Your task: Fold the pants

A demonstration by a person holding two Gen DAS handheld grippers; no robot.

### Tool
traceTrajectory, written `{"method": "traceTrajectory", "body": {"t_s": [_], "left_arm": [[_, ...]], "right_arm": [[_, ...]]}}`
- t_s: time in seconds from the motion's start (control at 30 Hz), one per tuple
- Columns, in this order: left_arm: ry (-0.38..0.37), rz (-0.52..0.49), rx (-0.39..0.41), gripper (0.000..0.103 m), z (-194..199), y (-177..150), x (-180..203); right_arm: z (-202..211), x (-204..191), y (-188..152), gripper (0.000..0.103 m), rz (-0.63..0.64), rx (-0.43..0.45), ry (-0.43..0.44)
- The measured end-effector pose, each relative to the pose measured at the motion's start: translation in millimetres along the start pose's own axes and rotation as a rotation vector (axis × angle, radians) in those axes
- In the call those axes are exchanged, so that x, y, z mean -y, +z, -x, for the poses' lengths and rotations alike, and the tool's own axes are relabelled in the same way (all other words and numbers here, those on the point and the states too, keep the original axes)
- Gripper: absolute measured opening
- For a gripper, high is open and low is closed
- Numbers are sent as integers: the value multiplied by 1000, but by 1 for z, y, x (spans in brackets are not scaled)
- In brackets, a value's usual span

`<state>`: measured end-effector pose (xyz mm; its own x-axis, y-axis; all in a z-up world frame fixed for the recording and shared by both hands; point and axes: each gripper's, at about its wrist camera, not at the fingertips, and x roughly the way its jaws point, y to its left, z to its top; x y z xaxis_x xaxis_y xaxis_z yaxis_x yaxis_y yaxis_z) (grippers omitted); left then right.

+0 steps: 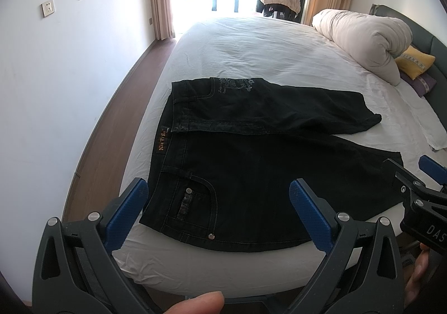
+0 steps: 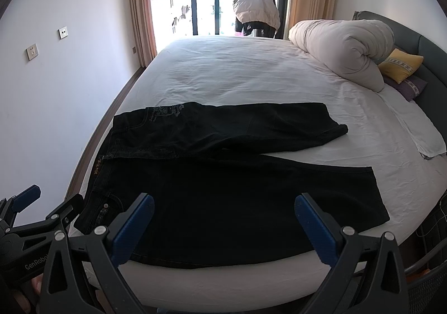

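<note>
Black jeans (image 1: 251,163) lie flat on the white bed (image 1: 251,45), waistband to the left, both legs spread to the right. The far leg is twisted over near the hip. The jeans also show in the right wrist view (image 2: 223,188). My left gripper (image 1: 218,191) is open and empty, hovering above the near hip pocket at the bed's front edge. My right gripper (image 2: 223,207) is open and empty above the near leg. The right gripper also shows at the right edge of the left wrist view (image 1: 413,174), and the left gripper at the left edge of the right wrist view (image 2: 47,202).
A rolled cream duvet (image 2: 343,48) and a yellow pillow (image 2: 399,63) lie at the bed's far right by the grey headboard (image 2: 424,45). A folded white cloth (image 2: 421,132) lies on the right side. A white wall (image 2: 69,62) runs close along the left. A window with curtains is behind.
</note>
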<state>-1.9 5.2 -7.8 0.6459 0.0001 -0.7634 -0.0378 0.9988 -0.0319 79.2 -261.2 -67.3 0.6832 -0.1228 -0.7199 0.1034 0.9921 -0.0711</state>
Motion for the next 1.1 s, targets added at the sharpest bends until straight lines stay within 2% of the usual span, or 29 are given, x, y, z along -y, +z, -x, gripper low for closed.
{"method": "traceTrajectory", "body": {"t_s": [0.53,0.73,0.93,1.0,1.03,1.1], "left_arm": [[8,-1,-6,103,-8,-7,-2],[13,-47,8,103,-18,-4,-1],[-96,-150,50,103,-53,40,-22],[-222,-168,23,103,-82,67,-33],[-231,-182,21,103,-97,82,-37],[-185,-233,39,103,-118,108,-42]], "right_arm": [[-3,-6,-6,103,1,-7,2],[-19,-5,-6,103,29,-16,32],[-39,16,20,103,105,23,179],[-52,20,37,103,164,51,232],[-59,22,45,103,198,59,251],[-76,22,62,103,279,61,275]]}}
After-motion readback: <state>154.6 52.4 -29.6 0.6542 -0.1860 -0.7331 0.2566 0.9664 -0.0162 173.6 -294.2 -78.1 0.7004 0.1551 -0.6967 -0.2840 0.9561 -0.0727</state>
